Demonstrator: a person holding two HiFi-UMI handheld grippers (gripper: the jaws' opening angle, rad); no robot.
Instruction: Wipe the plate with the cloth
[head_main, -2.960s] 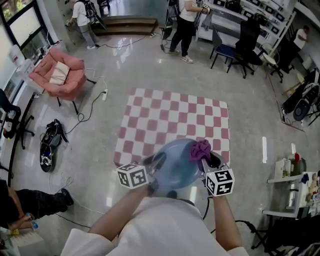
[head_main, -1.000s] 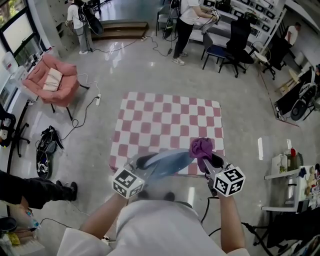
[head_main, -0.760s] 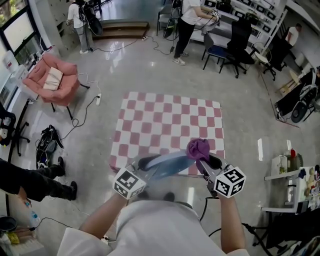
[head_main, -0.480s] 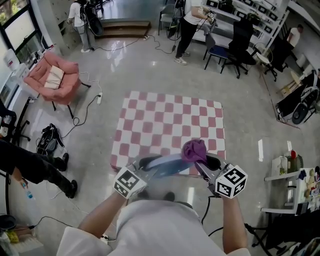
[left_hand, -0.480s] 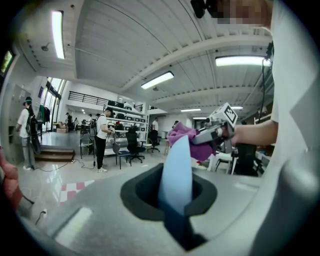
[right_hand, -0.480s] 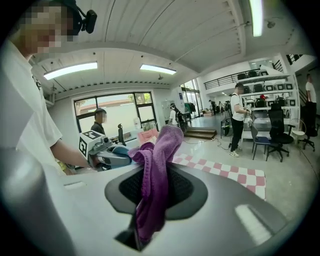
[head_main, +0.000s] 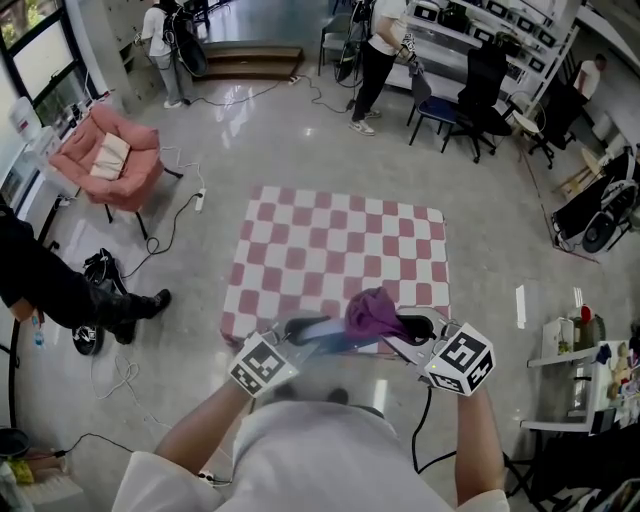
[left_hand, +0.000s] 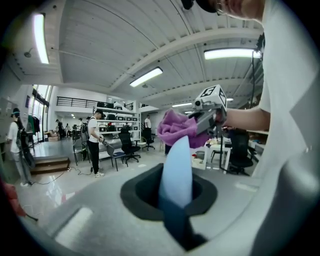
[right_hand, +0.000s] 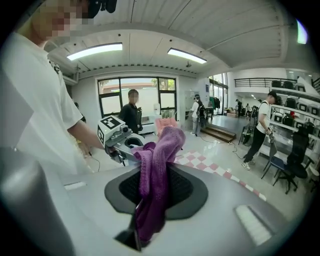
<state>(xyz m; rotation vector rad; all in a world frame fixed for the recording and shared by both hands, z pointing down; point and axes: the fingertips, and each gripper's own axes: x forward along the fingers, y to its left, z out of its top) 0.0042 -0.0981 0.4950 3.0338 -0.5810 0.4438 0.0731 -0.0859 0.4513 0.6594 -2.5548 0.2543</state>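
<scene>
A pale blue plate (head_main: 330, 338) is held edge-on in front of my body, above the near edge of a pink checkered mat (head_main: 340, 252). My left gripper (head_main: 300, 335) is shut on the plate's rim; the plate (left_hand: 176, 172) rises thin and upright between the jaws in the left gripper view. A purple cloth (head_main: 372, 312) lies bunched against the plate's top, and my right gripper (head_main: 405, 332) is shut on it. From those jaws the cloth (right_hand: 156, 175) drapes, with the left gripper (right_hand: 120, 137) just behind it in the right gripper view.
A pink armchair (head_main: 105, 155) stands at far left. Cables (head_main: 120, 375) and a person's legs (head_main: 60, 290) are on the floor at left. Black office chairs (head_main: 480, 95) and people stand at the back; a cluttered shelf (head_main: 585, 345) is at right.
The plate has tipped from face-up to edge-on. The cloth slid left along the plate with my right gripper. A person walked in at the left.
</scene>
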